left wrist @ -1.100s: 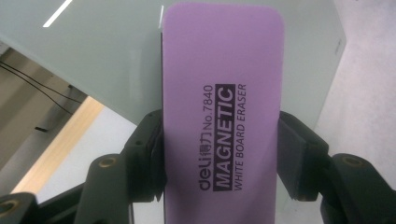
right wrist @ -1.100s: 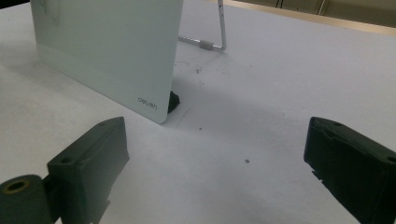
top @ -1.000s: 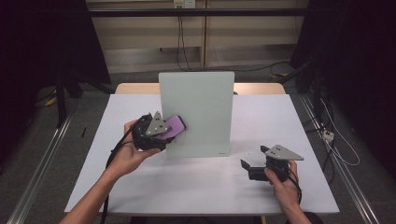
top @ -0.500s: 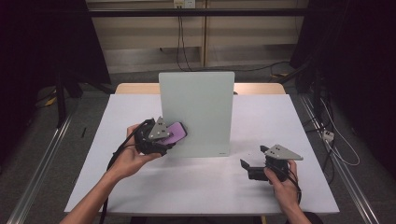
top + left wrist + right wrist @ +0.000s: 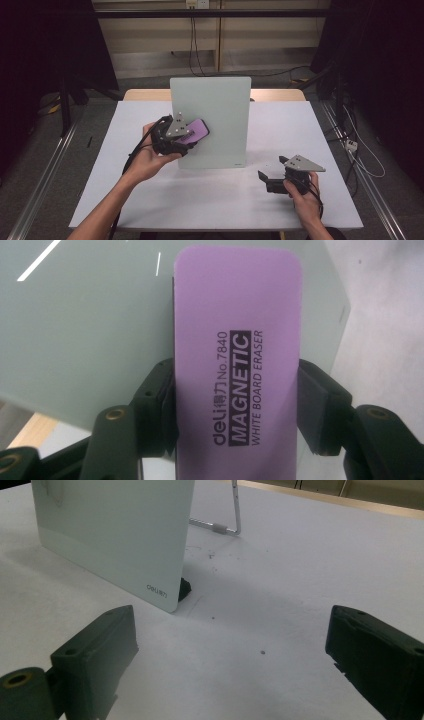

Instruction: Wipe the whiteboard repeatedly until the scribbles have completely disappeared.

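A pale green glass whiteboard (image 5: pixel 212 120) stands upright on the white table (image 5: pixel 310 130). My left gripper (image 5: pixel 192 134) is shut on a purple magnetic whiteboard eraser (image 5: pixel 194 132), which rests against the board's lower left face. In the left gripper view the eraser (image 5: pixel 235 355) sits between both black jaws, in front of the whiteboard (image 5: pixel 85 325). My right gripper (image 5: pixel 272 176) stands open near the table's front right, with nothing between its jaws. In the right gripper view (image 5: pixel 235 680) it faces the board's lower corner (image 5: pixel 120 535).
A wire stand (image 5: pixel 227 522) props the board from behind. A wooden table edge (image 5: pixel 145 94) runs behind the white top. Metal rails (image 5: pixel 45 170) run along the floor on both sides, and cables (image 5: pixel 355 150) lie on the floor at the right.
My left gripper has carried the eraser a little right and up across the board's face. The right gripper has stayed still.
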### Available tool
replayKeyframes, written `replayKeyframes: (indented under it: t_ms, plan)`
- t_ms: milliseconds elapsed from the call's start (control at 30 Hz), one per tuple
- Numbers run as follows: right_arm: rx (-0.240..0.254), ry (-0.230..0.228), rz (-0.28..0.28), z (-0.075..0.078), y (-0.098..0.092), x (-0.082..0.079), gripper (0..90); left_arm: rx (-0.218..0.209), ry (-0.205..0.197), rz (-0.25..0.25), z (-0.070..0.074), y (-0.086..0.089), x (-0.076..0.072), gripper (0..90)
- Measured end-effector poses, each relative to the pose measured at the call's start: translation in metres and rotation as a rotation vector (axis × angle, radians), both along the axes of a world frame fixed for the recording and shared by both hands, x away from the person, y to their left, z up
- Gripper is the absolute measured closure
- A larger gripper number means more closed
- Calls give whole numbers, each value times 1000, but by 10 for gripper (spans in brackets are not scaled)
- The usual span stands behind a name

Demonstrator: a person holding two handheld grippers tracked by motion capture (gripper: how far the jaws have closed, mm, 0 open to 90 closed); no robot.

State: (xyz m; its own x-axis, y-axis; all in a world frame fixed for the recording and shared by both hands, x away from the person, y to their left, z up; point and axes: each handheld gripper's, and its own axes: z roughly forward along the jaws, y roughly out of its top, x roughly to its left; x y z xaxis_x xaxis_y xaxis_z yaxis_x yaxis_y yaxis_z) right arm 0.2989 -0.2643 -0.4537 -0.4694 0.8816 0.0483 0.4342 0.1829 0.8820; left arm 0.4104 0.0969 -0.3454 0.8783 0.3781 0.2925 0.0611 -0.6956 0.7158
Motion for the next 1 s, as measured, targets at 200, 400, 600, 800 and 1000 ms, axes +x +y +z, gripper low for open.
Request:
replayKeyframes:
  t_ms: [200, 400, 600, 800, 1000]
  plan:
    - [-1, 0, 2, 0, 0, 0, 64, 6, 4, -11, -4, -7, -2, 409]
    - [-3, -1, 2, 0, 1, 0, 64, 47, 24, -50, -19, -18, -7, 410]
    - [-1, -1, 2, 0, 0, 0, 64, 83, 35, -72, -30, -25, -11, 410]
    - [-1, -2, 4, 0, 0, 0, 64, 109, 48, -82, -38, -26, -14, 410]
    - [-3, 1, 2, -1, 1, 1, 63, 71, 45, -45, -27, -10, -10, 410]
